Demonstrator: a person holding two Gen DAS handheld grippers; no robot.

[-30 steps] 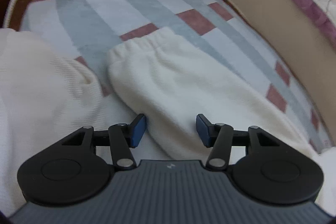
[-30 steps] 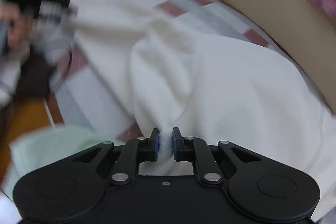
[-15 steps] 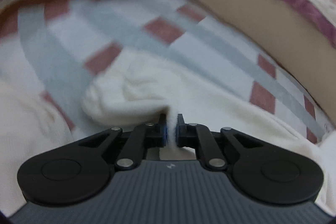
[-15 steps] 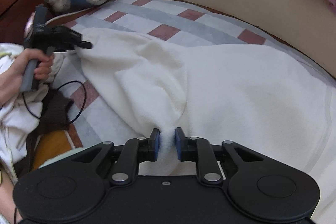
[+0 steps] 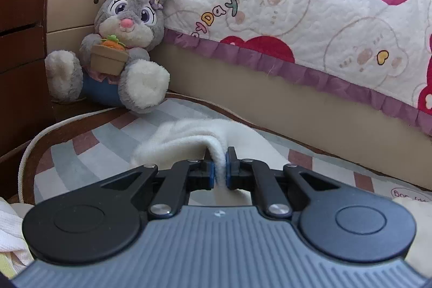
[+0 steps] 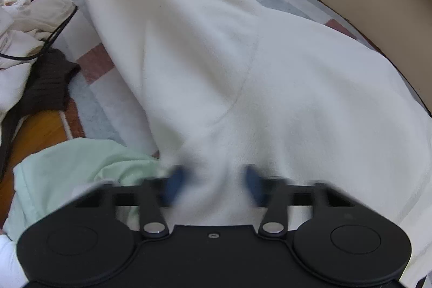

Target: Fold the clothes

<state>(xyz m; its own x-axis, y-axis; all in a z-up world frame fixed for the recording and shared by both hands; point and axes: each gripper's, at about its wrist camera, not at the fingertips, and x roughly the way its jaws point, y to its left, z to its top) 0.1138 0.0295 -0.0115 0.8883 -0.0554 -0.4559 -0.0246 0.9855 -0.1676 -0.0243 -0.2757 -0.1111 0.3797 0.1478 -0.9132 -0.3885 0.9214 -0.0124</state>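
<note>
Fleece garment is hanging in a soft white fold from my left gripper. In the left view I am seeing the biggest change. A second ago these jaws were standing wide over the cuffed end lying flat, and now they are clenched on a thick pinch of it and lifting it off the striped rug. The plush rabbit is coming into sight at ten o'clock and the quilt at two o'clock. I am reading that as the fold getting under way, with this end ready to be carried over. In the right view, the same garment is spreading from the right gripper up toward twelve and three o'clock, matte and nappy, with a curved seam crossing it. This gripper was pinching tight half a second ago. Now its blurred blue pads are standing apart with cloth bunched between them, and they are closing again, so I am judging this a re-grip. A mint-green cloth is lying crumpled at eight o'clock, and a dark ribbed knit at nine.
</note>
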